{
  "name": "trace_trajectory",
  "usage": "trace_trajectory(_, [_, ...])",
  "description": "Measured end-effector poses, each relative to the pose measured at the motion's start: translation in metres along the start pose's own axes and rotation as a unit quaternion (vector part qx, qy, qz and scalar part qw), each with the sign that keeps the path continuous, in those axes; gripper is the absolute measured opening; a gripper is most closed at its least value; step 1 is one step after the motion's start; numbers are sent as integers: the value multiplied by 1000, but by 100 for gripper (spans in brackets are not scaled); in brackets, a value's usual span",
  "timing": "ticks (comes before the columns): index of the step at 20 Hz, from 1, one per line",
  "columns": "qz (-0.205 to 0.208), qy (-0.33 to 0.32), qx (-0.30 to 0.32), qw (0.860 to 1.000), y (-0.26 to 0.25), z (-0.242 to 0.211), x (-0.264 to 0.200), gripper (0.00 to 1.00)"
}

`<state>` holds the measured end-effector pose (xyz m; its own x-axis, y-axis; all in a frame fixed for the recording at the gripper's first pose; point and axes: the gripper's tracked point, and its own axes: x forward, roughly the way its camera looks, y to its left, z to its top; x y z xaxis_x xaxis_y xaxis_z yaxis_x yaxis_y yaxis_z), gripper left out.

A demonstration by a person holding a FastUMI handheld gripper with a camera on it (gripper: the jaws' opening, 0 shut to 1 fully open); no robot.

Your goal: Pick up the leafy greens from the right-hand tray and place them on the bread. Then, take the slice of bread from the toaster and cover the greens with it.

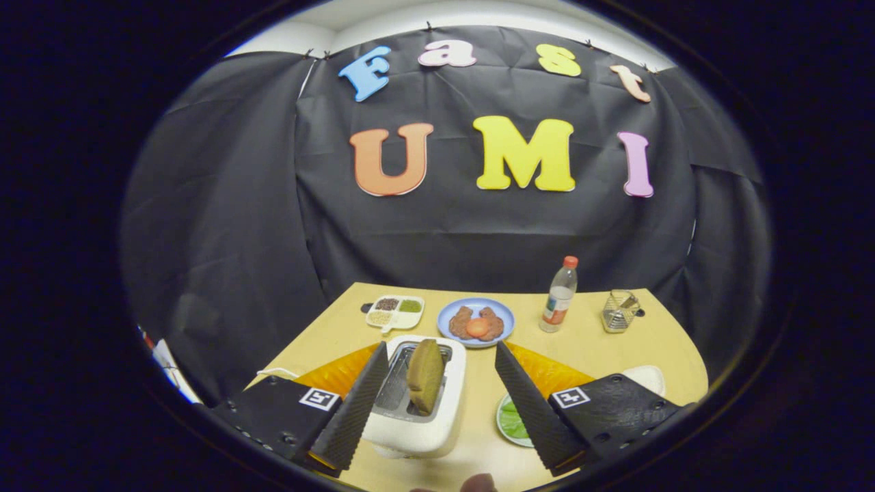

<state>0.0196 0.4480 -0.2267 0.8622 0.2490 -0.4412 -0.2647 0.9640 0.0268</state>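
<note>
Your gripper (pixel 437 400) hangs above the near edge of the pale wooden table (pixel 615 348) with its fingers spread wide and nothing held between them.

Between the fingers stands the white two-slot toaster (pixel 427 424), and the brown slice of bread (pixel 425 385) stands upright in it, sticking well out of its slot. So the second half of the task has not begun.

The leafy greens (pixel 514 417) lie on a small white round tray (pixel 502 427) just to the right of the toaster, partly hidden behind your right finger. They look untouched, so the first pick has not been made either.

Beyond the toaster, towards the far edge, a blue round plate (pixel 451 311) carries brownish pieces with an orange-red round slice on top. Whether that is the bread you must dress I cannot tell for certain, but it seems the likely target, and no green shows on it.

Along the far edge also stand:
- a white divided dish of seeds (pixel 394 312), left of the plate;
- a clear plastic bottle with a red cap (pixel 560 295);
- a small wire basket (pixel 620 311), near the far right corner.

By my judgement everything is left to do: greens first, then the slice.
</note>
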Motion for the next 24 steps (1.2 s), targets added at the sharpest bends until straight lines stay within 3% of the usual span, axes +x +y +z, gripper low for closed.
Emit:
trace_trajectory(6, [-18, 43, -19, 999, 16, -35, 54, 95])
trace_trajectory(10, [-32, 60, -11, 998, 11, -47, 81, 84])
trace_trajectory(14, [-41, 66, -4, 997, 9, -50, 95, 59])
trace_trajectory(19, [-39, 73, 19, 996, 8, -49, 95, 16])
trace_trajectory(21, [-32, 66, 31, 997, 5, -38, 89, 9])
trace_trajectory(24, [-13, 34, 43, 998, 1, -6, 70, 9])
